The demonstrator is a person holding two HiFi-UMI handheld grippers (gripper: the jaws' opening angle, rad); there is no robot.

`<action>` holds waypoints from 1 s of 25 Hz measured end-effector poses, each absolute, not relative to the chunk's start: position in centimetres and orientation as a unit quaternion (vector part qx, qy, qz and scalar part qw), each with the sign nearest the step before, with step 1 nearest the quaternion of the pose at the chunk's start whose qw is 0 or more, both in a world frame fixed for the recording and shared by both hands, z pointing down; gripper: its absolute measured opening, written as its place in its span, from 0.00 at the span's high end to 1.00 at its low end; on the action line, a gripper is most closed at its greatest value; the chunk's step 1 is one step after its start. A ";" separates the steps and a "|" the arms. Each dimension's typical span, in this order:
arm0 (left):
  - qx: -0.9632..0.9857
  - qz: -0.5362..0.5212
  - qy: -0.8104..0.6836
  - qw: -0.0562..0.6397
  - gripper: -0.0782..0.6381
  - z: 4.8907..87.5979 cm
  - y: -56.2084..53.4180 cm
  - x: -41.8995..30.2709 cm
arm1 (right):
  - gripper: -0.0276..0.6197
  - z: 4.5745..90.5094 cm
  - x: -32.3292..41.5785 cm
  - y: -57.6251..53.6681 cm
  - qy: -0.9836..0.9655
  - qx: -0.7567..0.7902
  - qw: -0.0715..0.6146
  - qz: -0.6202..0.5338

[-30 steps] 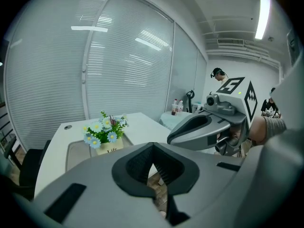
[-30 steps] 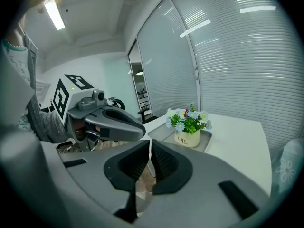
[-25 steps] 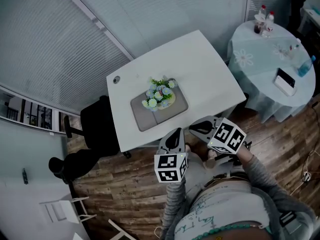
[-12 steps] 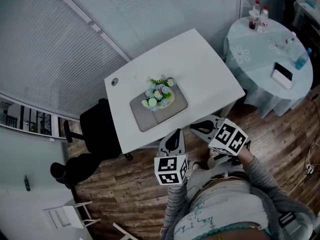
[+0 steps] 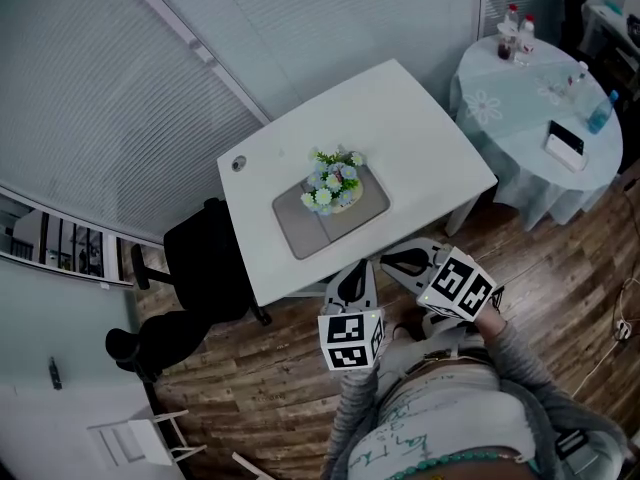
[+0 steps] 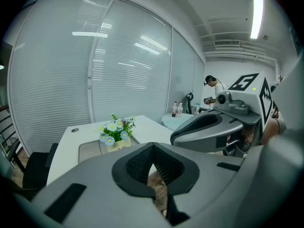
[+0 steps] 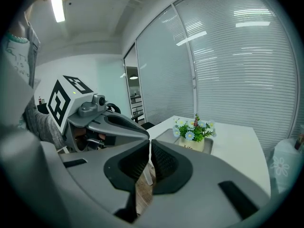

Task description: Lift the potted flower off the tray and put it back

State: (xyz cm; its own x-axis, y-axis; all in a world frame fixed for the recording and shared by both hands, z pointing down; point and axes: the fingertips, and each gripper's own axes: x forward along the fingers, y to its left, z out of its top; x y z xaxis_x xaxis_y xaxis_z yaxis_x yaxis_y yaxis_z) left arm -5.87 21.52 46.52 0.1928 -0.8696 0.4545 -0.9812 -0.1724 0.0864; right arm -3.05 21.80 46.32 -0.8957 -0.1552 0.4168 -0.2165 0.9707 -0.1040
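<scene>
The potted flower (image 5: 335, 180) stands upright on the grey tray (image 5: 305, 233), a cream pot of blue and white daisies sitting toward the tray's 1 o'clock end, with the 7 o'clock half bare. That is exactly where the task wants it to end up. The tray lies near the middle of the white table (image 5: 420, 118). Out at 6 o'clock from the pot, off the table's near edge and over the wooden floor, come the two tongs. The left gripper (image 5: 352, 273) has its pads pressed together with nothing between them. The right gripper (image 5: 393, 261), just beside it at 3 o'clock, is pinched to a hairline and likewise carries nothing. Both are well apart from the pot and point toward the table, the flower showing beyond their tips in each gripper view. My read is that this fits either end of the job: a pot waiting to be lifted, or one already set back down with the hands drawn away, and the pictures don't settle which. A black office chair (image 5: 205, 268) sits at the table's 8 o'clock, and a round table with a pale cloth (image 5: 520, 138) at 3 o'clock.
</scene>
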 end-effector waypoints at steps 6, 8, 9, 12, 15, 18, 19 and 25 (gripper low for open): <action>0.761 0.156 -0.604 0.177 0.88 46.3 22.3 -6.3 | 0.91 45.6 -3.6 22.6 -0.971 0.120 0.194 0.075; 0.765 0.156 -0.599 0.177 0.88 46.3 22.6 -6.3 | 0.91 45.5 -3.7 22.9 -0.970 0.126 0.194 0.074; 0.767 0.155 -0.597 0.177 0.88 46.3 22.8 -6.3 | 0.91 45.5 -3.7 23.0 -0.970 0.129 0.194 0.073; 0.770 0.151 -0.593 0.179 0.88 46.3 23.1 -6.1 | 0.91 45.4 -3.4 23.3 -0.969 0.139 0.193 0.072; 0.772 0.148 -0.591 0.181 0.88 46.3 23.5 -5.9 | 0.91 45.2 -3.3 23.6 -0.968 0.145 0.192 0.070; 0.774 0.146 -0.589 0.181 0.88 46.3 23.8 -5.6 | 0.91 45.1 -3.2 23.9 -0.968 0.146 0.193 0.065; 0.774 0.145 -0.589 0.181 0.88 46.3 23.9 -5.5 | 0.91 45.1 -3.2 24.0 -0.968 0.144 0.194 0.063; 0.773 0.146 -0.589 0.183 0.88 46.4 24.4 -5.4 | 0.91 45.3 -3.3 24.4 -0.967 0.138 0.205 0.053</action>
